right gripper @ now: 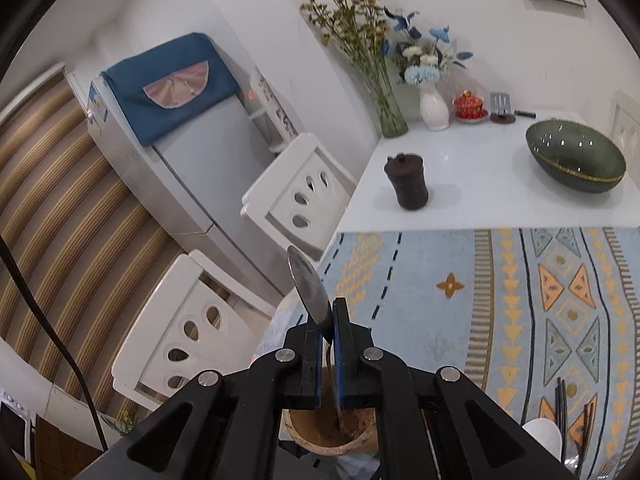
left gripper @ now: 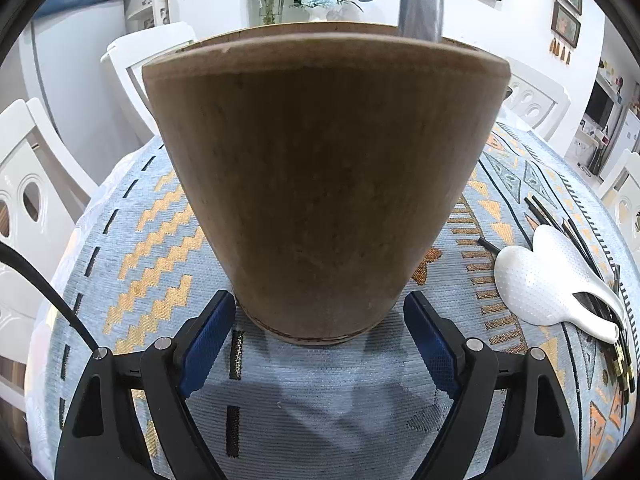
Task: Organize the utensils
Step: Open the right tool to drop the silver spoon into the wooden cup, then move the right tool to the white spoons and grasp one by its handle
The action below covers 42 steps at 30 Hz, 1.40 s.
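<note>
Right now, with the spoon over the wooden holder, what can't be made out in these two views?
- Spoon handle tip: right wrist view, hidden behind the right gripper.
- Holder inside: left wrist view, hidden by its near wall.
- Chopsticks: left wrist view, partly under the white rice paddle.

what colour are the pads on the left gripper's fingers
Blue, on black finger arms. The pads show best in the left wrist view, either side of the brown holder.
</note>
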Each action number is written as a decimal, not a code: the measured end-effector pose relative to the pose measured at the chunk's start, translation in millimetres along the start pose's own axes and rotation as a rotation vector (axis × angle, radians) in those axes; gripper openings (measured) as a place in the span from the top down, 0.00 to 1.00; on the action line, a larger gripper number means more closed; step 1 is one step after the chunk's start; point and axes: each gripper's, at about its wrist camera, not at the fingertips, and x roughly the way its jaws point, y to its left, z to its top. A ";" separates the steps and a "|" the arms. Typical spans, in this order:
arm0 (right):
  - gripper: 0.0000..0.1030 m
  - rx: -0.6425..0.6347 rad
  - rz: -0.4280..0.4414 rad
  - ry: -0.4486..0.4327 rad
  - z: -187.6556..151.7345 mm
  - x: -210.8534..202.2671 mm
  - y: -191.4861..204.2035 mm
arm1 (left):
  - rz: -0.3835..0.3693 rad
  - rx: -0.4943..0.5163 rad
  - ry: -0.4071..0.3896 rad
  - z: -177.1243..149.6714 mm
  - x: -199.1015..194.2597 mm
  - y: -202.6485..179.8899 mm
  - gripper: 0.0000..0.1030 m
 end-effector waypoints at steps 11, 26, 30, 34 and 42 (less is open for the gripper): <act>0.94 0.036 -0.009 0.094 -8.6 12.7 -13.0 | 0.001 0.000 0.003 -0.4 0.5 0.8 0.17; 0.57 0.101 0.015 0.054 8.4 -23.4 -30.8 | 0.000 0.001 0.003 -0.2 0.6 1.6 0.17; 0.57 0.132 0.025 0.024 11.2 -45.7 -42.9 | -0.002 0.001 0.003 -1.1 0.3 2.9 0.17; 0.56 0.114 -0.011 -0.007 10.3 -72.9 -48.8 | -0.002 0.001 0.003 -0.8 0.4 2.8 0.17; 0.55 0.038 -0.189 0.043 -26.0 -109.0 -67.6 | -0.002 0.002 0.004 -0.8 0.4 3.0 0.17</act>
